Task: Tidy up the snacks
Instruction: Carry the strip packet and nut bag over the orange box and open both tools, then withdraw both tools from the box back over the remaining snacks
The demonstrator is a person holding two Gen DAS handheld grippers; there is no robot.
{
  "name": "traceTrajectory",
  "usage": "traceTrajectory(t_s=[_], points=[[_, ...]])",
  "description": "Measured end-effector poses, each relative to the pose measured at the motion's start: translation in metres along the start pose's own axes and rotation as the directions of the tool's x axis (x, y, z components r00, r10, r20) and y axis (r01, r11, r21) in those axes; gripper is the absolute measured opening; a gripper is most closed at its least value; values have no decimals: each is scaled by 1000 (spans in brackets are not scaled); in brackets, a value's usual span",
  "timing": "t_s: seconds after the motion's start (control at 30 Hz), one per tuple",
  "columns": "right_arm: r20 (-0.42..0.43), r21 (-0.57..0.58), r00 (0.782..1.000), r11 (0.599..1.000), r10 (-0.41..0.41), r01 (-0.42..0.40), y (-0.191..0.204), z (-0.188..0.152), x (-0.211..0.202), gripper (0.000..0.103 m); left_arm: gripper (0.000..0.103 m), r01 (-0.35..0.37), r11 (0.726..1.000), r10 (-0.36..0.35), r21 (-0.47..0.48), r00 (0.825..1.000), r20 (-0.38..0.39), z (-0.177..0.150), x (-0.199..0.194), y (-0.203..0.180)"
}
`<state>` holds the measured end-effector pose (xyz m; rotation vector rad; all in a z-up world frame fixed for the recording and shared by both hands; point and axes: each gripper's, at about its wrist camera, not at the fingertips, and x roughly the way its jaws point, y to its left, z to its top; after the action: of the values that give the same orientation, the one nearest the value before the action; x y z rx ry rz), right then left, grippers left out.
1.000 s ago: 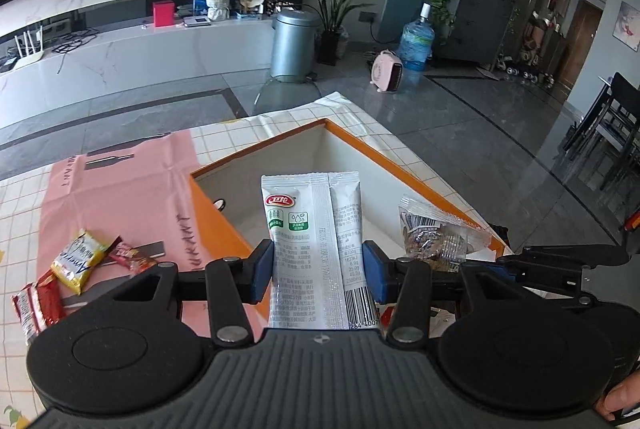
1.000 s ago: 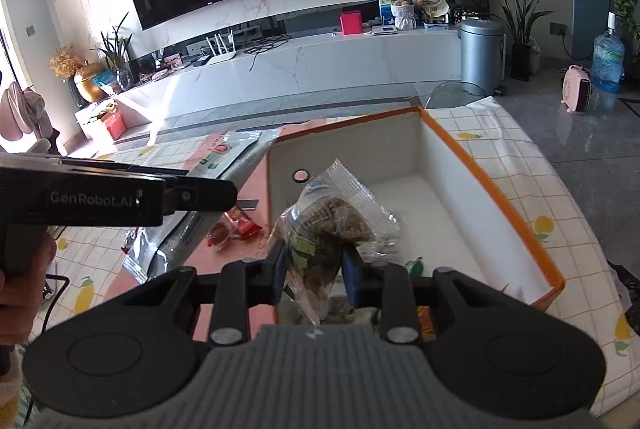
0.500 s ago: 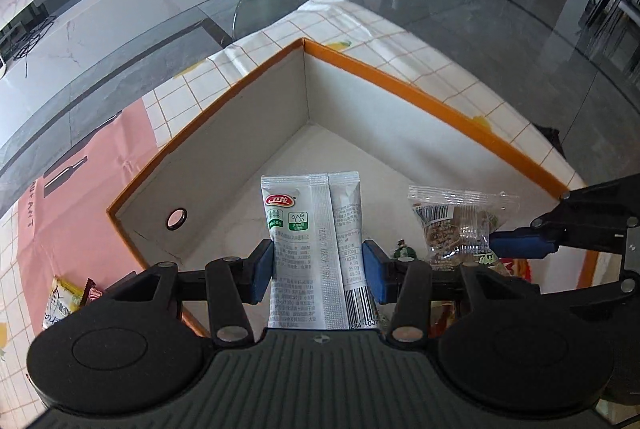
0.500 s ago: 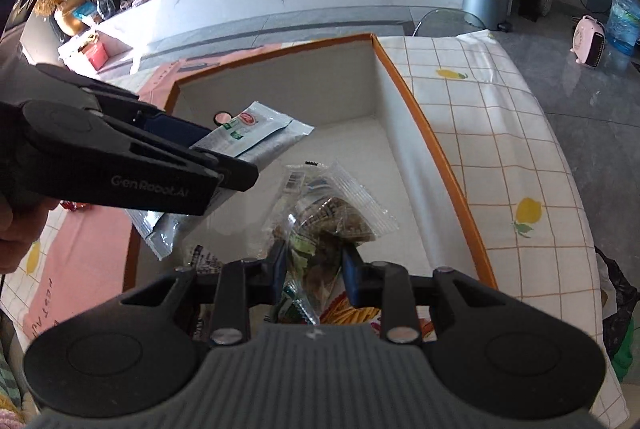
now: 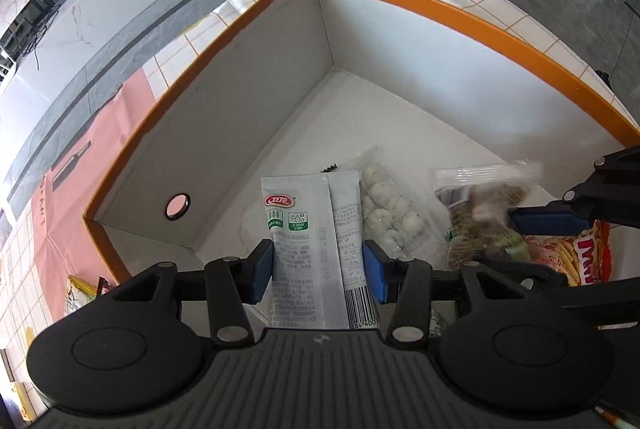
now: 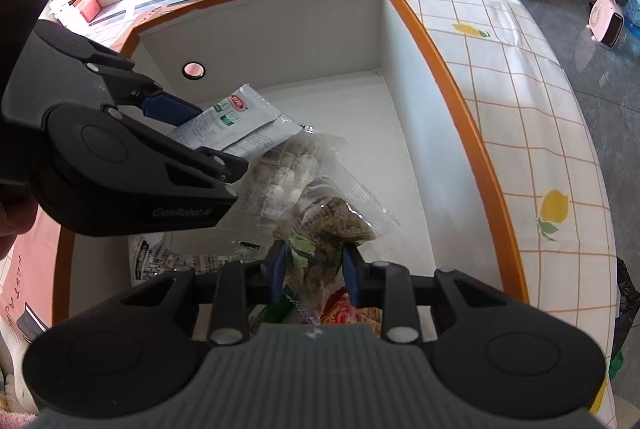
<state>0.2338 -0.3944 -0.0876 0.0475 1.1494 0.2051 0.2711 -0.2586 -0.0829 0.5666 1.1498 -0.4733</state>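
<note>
Both grippers point down into the box [image 5: 472, 17], each with a packet between its pads. Left gripper [image 5: 318, 271] grips a grey-white sachet [image 5: 308, 237] by its edges, above the near left part of the box floor. Right gripper [image 6: 312, 271] holds a clear packet of brown snacks [image 6: 332, 225]; its jaws are opening, with the packet between them yet.

Progress: several snacks already lie in the box: a clear pack of pale round pieces [image 5: 390, 209], a red-and-yellow bag [image 5: 576, 253] at the near right, and a printed wrapper [image 6: 160, 261] at the near left.

Remaining: both held packets are not yet set down. At least two small packets [image 5: 84, 291] lie outside on the tablecloth [image 5: 72, 189], left of the box.
</note>
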Motion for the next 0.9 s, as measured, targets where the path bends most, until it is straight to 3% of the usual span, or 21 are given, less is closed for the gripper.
traceTrajectory(t_s=[0.1, 0.17, 0.27, 0.57, 0.73, 0.9], points=[[13, 2, 1000, 1000, -7, 7, -1, -2, -3, 30, 59, 19, 1000, -19, -12, 1000, 3, -3, 0, 3], [22, 5, 1000, 1000, -15, 15, 1, -1, -6, 39, 62, 40, 999, -39, -23, 999, 15, -6, -4, 5], [29, -5, 999, 999, -34, 34, 7, -3, -13, 43, 70, 47, 999, -46, -24, 998, 32, -9, -13, 6], [73, 6, 996, 998, -59, 58, 23, -15, -48, 49, 71, 54, 998, -48, -43, 991, 126, -30, -60, 11], [124, 43, 990, 997, -63, 59, 34, -26, -76, 54, 71, 71, 995, -54, -73, 976, 212, -53, -97, 17], [201, 71, 977, 996, -66, 52, 56, -41, -105, 56, 71, 62, 993, -27, -100, 948, 317, -85, -136, 22]])
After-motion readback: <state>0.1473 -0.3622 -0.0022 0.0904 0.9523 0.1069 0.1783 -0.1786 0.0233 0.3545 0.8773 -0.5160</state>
